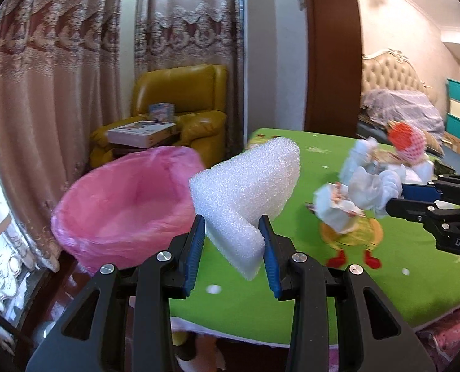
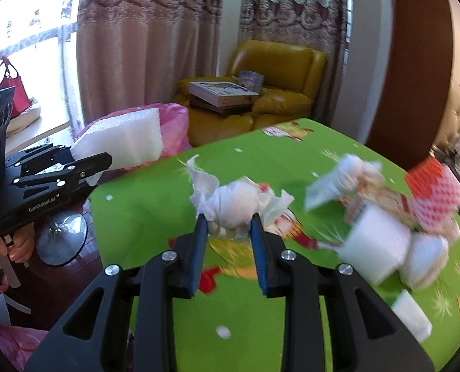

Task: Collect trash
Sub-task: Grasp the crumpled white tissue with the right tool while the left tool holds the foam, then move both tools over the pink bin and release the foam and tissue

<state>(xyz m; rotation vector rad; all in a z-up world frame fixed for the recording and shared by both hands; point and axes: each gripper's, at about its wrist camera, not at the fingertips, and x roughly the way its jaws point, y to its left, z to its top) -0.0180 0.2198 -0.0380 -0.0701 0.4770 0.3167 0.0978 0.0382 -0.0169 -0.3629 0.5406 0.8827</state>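
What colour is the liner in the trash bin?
Pink; the bin liner shows best in the left wrist view.

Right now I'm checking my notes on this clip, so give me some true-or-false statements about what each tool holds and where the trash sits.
1. The left tool is clamped on a white foam block. True.
2. The right tool is empty. False: it grips a crumpled white tissue wad.
3. The pink-lined trash bin stands on the green tablecloth. False: it stands beside the table.
4. A red-and-white foam net lies on the tablecloth. True.
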